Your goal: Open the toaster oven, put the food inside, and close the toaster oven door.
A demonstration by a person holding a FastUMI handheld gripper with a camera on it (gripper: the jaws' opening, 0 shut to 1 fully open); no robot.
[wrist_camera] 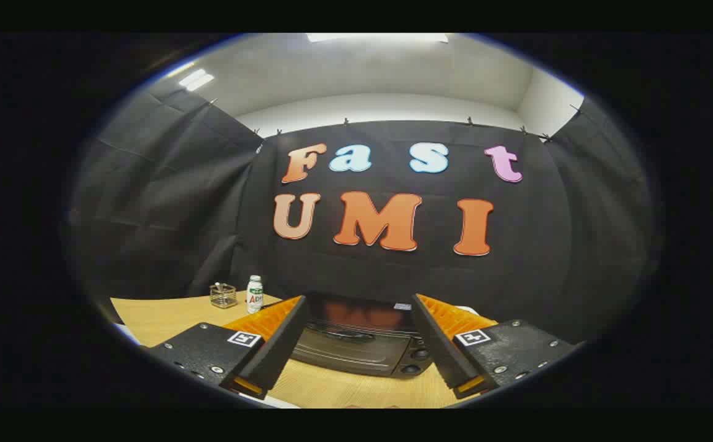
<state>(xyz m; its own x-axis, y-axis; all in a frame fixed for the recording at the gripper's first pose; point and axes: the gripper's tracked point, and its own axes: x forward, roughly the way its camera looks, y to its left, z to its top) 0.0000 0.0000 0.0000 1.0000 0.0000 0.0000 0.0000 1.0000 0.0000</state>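
A dark toaster oven (356, 344) stands on the wooden table (166, 319), just ahead of my fingers and framed between them. Its glass door is closed, with the handle across the top of the door and knobs (416, 361) down its right side. My gripper (359, 304) is open, held above the table and apart from the oven, with nothing between its fingers. The left finger (273, 350) and the right finger (439, 347) flank the oven's front.
A small glass jar (223, 295) and a white bottle with a green cap (255, 294) stand at the table's far left, near the black cloth wall. The wall rises close behind the oven.
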